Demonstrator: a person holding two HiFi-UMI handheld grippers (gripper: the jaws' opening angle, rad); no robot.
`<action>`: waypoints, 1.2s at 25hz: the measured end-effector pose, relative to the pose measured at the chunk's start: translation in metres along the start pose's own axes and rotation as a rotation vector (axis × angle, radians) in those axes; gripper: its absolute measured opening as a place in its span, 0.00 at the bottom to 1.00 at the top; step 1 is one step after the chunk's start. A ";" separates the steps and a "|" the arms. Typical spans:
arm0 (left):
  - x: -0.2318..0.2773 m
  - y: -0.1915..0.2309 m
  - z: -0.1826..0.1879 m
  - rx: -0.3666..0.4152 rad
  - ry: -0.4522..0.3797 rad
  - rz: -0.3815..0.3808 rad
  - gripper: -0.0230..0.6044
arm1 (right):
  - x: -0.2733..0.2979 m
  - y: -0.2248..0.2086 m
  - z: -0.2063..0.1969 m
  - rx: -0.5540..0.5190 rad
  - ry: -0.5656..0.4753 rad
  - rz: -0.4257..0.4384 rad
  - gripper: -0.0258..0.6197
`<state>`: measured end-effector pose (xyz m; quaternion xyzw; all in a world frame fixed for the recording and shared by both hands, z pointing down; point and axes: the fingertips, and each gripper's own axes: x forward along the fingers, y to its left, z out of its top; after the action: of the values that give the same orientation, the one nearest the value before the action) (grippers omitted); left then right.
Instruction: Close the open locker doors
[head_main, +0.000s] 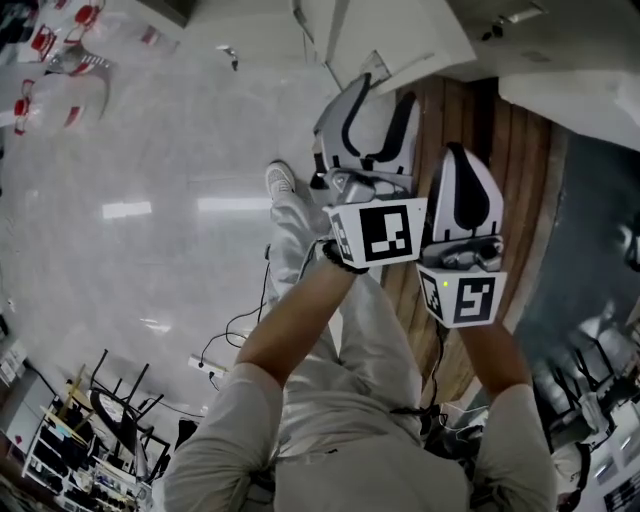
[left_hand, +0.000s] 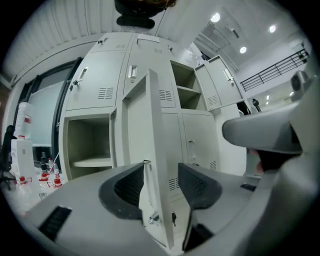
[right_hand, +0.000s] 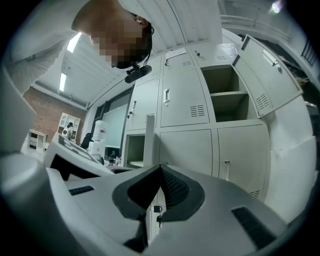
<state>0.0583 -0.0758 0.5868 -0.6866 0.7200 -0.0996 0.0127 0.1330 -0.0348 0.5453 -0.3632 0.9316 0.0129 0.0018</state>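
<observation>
The pale grey lockers (left_hand: 150, 60) have two doors open. In the left gripper view the lower door (left_hand: 152, 150) juts straight out, edge-on at the centre, with its lock (left_hand: 154, 218) at six o'clock and its shelved compartment (left_hand: 90, 142) gaping at nine o'clock. The upper door (left_hand: 216, 85) hangs swung aside at two o'clock, just beside its own shelved compartment (left_hand: 184, 90) at one o'clock.
</observation>
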 end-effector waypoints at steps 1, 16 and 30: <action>0.005 0.000 0.001 -0.003 0.004 0.016 0.36 | -0.002 -0.003 -0.004 0.000 0.010 -0.003 0.05; -0.062 0.106 -0.035 0.024 0.040 -0.205 0.19 | 0.084 0.115 -0.078 0.125 0.105 0.503 0.15; -0.066 0.205 -0.050 -0.082 0.003 -0.257 0.18 | 0.181 0.227 -0.088 0.032 0.116 0.759 0.22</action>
<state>-0.1483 0.0034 0.5949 -0.7729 0.6298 -0.0720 -0.0292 -0.1537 0.0078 0.6365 0.0074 0.9985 -0.0225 -0.0502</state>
